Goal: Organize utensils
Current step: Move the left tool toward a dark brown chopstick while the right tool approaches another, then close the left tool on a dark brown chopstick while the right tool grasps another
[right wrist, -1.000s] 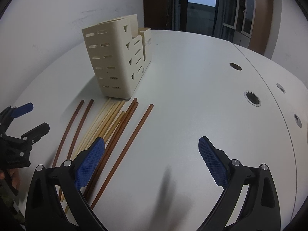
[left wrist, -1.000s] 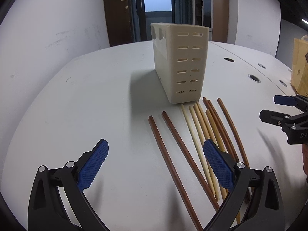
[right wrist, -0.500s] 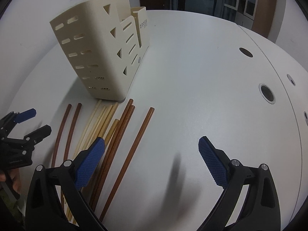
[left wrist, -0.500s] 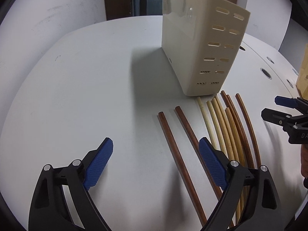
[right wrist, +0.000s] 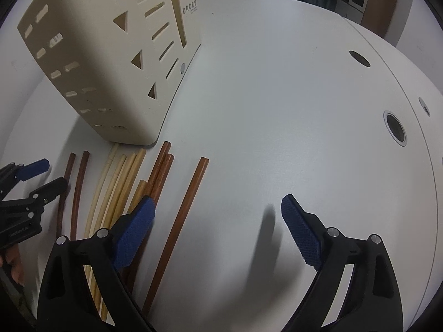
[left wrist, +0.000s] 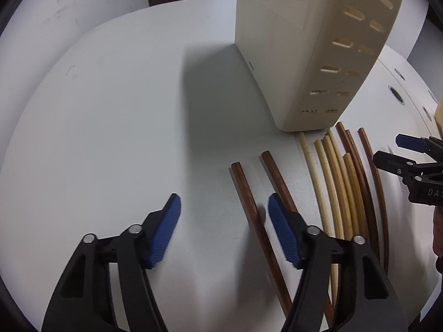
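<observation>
One cream utensil holder [right wrist: 91, 63] upright, contents hidden, chopsticks [right wrist: 121, 182] beside

Smooth cream plastic holder [left wrist: 279, 55], wooden chopsticks [left wrist: 336, 177], matt white table [left wrist: 110, 127].

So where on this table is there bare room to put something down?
The white table lies bare right of the cream utensil holder up to the round holes, and also left of it in the left view. It is crowded in front of the holder, where the chopsticks lie.

White table [right wrist: 277, 96] w/ round cable holes [right wrist: 396, 129]; white wall [left wrist: 69, 8] behind.
</observation>
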`<state>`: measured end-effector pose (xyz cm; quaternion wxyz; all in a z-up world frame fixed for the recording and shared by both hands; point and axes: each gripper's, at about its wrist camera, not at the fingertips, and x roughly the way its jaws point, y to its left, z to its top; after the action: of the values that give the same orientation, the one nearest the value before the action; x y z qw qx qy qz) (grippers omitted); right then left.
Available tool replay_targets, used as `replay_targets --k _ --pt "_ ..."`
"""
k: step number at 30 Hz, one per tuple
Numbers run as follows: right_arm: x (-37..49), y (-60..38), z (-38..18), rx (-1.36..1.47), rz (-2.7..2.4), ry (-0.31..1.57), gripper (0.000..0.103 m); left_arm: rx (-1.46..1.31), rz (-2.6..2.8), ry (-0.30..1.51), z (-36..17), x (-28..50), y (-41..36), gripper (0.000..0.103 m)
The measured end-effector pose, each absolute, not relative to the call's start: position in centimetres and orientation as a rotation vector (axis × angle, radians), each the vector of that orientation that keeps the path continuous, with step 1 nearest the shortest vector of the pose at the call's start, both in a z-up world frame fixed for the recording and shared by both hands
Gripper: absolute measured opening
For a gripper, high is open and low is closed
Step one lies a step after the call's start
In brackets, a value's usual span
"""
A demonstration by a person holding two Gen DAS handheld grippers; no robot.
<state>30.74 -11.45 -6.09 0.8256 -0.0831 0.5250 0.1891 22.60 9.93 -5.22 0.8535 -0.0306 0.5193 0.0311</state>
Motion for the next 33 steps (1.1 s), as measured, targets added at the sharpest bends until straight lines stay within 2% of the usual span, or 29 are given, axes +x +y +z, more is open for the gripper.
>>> replay_targets --k 4,6,7,8,9,11,13,15,16,19,24,33 --pt "30.7 -11.2 -6.8 -0.196 0.396 1.134 0.074 -0.043 0.063 1.098 -5.8 22.9 9.7 0.057" --pt "30.7 -11.2 -7.0 -0.199 0.394 1.137 0.072 -0.039 0.053 1.089 -5.8 22.9 9.6 0.055" --pt "30.5 -11.2 -7.0 -0.206 0.391 1.134 0.067 -0.034 0.057 1.084 -5.9 22.9 9.6 0.054" --pt "30.6 -11.2 -7.0 -0.213 0.386 1.13 0.064 -0.034 0.058 1.08 -5.9 22.9 9.7 0.05" --pt "30.6 -11.1 -6.9 -0.221 0.378 1.124 0.056 -0.035 0.06 1.079 -5.8 23.0 9.7 0.048" --pt "30.5 -11.0 -6.7 -0.225 0.377 1.122 0.047 -0.031 0.061 1.083 -5.7 23.0 9.6 0.035" --pt "30.2 -10.8 -6.6 -0.229 0.388 1.122 0.035 -0.018 0.053 1.09 -5.6 23.5 9.5 0.03" --pt "29.6 -10.5 -6.4 -0.231 0.399 1.121 0.026 -0.004 0.041 1.089 -5.6 23.6 9.2 0.016" --pt "29.5 -10.3 -6.3 -0.233 0.409 1.119 0.018 0.007 0.045 1.09 -5.2 24.5 8.9 0.013" --pt "29.4 -10.4 -6.2 -0.208 0.417 1.113 0.01 0.024 0.042 1.083 -5.3 24.5 8.2 0.009" --pt "29.0 -10.8 -5.8 -0.165 0.463 1.085 0.007 0.03 0.048 1.063 -4.8 24.1 7.6 0.007" --pt "26.8 -12.7 0.2 -0.011 0.531 0.879 0.007 -0.034 0.012 0.823 1.9 21.6 7.0 0.007"
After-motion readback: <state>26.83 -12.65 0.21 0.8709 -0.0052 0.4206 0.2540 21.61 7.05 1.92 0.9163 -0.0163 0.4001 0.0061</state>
